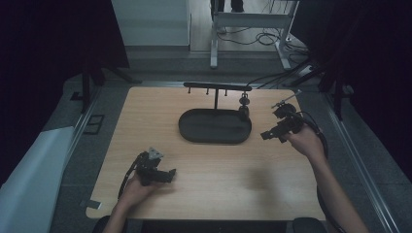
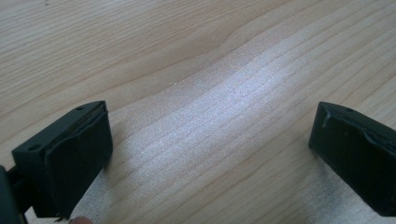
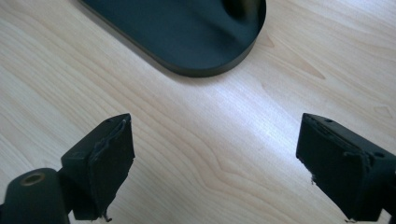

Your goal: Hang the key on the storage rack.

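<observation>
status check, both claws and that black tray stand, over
Left claw open, empty, low over bare wooden table. Right claw open, empty, just right of the black oval tray. Small dark object hangs at the stand's right end. Nothing in between.

An oval tray (image 1: 214, 127) sits at the centre of the surface (image 1: 204, 194), a little toward 12 o'clock. A T-shaped stand (image 1: 216, 88) rises from the tray's far side. A small object (image 1: 244, 109) hangs at the tray's 2 o'clock end. The left tool (image 1: 163, 175) lies at 7 o'clock, well apart from the tray; the right tool (image 1: 269, 135) lies at 3 o'clock, just beside it.
</observation>
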